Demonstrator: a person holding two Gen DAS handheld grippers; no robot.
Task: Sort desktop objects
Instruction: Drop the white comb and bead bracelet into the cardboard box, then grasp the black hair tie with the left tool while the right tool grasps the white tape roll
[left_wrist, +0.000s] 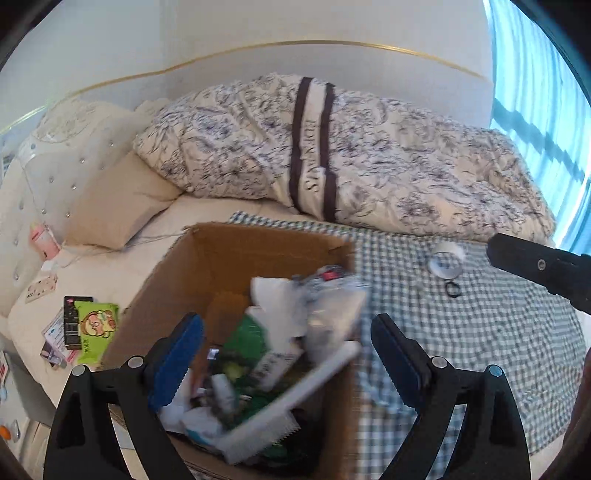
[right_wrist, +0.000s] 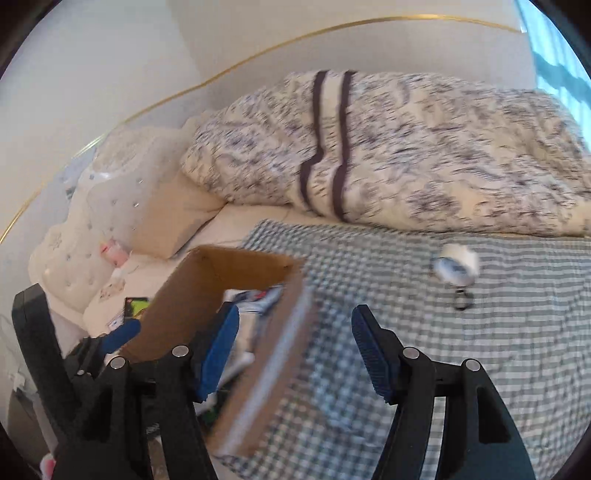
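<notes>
Both claws hanging wide and empty over the bed

Left wrist: left gripper (left_wrist: 286, 360) is gaping right over the cardboard box (left_wrist: 236, 254) of clutter, tape roll (left_wrist: 446, 263) lying ahead to its right on the checked cloth (left_wrist: 461, 332). Right wrist: right gripper (right_wrist: 291, 349) is spreading wide, box (right_wrist: 207, 291) sitting at its left finger, tape roll (right_wrist: 456, 267) lying ahead to its right.

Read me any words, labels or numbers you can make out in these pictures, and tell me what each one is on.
"EDEN DAYS" (middle letters creased, partly guessed): between the dark stripes on the floral duvet.
Green packet beside the cardboard box: print too blurred to read.
Black carton next to it: too small to read.
Items inside the box: blurred, unreadable.
</notes>
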